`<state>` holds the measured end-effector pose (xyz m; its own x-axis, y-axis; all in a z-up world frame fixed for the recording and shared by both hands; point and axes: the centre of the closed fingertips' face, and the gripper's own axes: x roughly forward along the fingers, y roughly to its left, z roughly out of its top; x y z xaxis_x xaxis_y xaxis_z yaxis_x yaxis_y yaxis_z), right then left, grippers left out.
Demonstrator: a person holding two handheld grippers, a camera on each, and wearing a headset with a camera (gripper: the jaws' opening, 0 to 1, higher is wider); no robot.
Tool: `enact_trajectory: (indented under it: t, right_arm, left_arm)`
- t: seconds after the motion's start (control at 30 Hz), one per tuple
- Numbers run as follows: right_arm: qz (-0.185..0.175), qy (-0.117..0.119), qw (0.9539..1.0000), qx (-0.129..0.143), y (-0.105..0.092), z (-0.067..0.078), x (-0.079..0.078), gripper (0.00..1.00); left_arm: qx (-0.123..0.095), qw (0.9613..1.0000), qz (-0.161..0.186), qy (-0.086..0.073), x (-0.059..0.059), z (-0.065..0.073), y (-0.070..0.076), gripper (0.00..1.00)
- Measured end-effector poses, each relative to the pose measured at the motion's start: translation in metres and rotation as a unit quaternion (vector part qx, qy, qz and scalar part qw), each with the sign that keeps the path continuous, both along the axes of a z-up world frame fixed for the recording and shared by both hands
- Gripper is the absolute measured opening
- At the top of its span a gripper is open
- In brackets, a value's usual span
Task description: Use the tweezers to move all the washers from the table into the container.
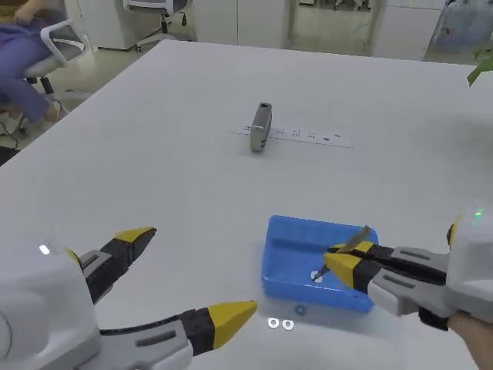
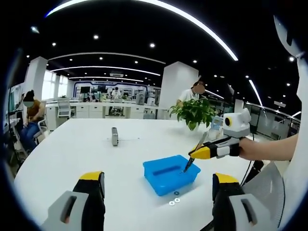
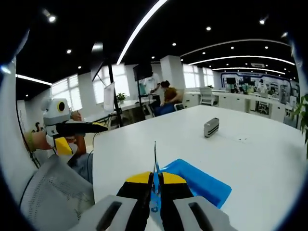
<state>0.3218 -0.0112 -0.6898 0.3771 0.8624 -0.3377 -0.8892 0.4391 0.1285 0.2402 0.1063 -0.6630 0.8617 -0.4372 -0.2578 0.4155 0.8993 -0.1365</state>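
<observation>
- Nearest us, on the left, our left gripper (image 1: 196,271) hovers with its jaws wide apart.
- Just right of it, two washers (image 1: 273,323) lie on the table (image 1: 154,162), near the blue container (image 1: 323,297).
- Our right gripper (image 1: 343,260) clamps the tweezers (image 1: 358,237), whose tips are inside the container.
- Farther off lies a grey device (image 1: 261,127).

Washers (image 1: 273,323) lie on the table (image 1: 154,154) just before the container (image 1: 308,297).

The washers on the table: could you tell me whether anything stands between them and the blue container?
Nothing visible does. The washers lie on bare table just outside the blue container's near wall; the tweezers in the right hand-held gripper point into the container.
</observation>
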Motion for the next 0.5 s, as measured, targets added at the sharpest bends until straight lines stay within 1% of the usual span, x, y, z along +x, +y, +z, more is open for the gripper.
enact_trajectory:
  t: [0.1, 0.13, 0.23, 0.3, 0.37, 0.43, 0.5]
  right_arm:
    - [-0.021, 0.0, 0.9998, -0.001, 0.0, 0.001, 0.019, 0.02]
    - [-0.029, 0.005, 0.9996, -0.002, 0.0, -0.002, 0.028, 0.02]
    - [-0.046, 0.02, 0.9987, -0.008, 0.001, -0.011, 0.043, 0.02]
    - [-0.05, 0.028, 0.9983, -0.013, 0.002, -0.017, 0.048, 0.02]
    - [-0.049, 0.036, 0.9979, -0.023, 0.004, -0.027, 0.051, 0.02]
    - [-0.046, 0.044, 0.9975, -0.033, 0.005, -0.035, 0.051, 0.02]
    - [-0.042, 0.046, 0.9972, -0.042, 0.007, -0.042, 0.051, 0.02]
  left_arm:
    - [-0.002, 1.0, 0.005, 0.001, -0.003, 0.0, 0.004, 0.95]
    - [-0.002, 1.0, 0.007, 0.001, -0.003, 0.001, 0.005, 0.95]
    - [-0.003, 0.9999, 0.012, 0.0, -0.004, 0.001, 0.009, 0.95]
    - [-0.002, 0.9999, 0.016, -0.003, -0.005, 0.003, 0.01, 0.94]
    - [-0.005, 0.9998, 0.021, -0.003, -0.006, 0.002, 0.014, 0.94]
    - [-0.007, 0.9997, 0.025, -0.002, -0.008, 0.001, 0.015, 0.93]
    - [-0.007, 0.9996, 0.028, 0.0, -0.009, -0.001, 0.016, 0.93]
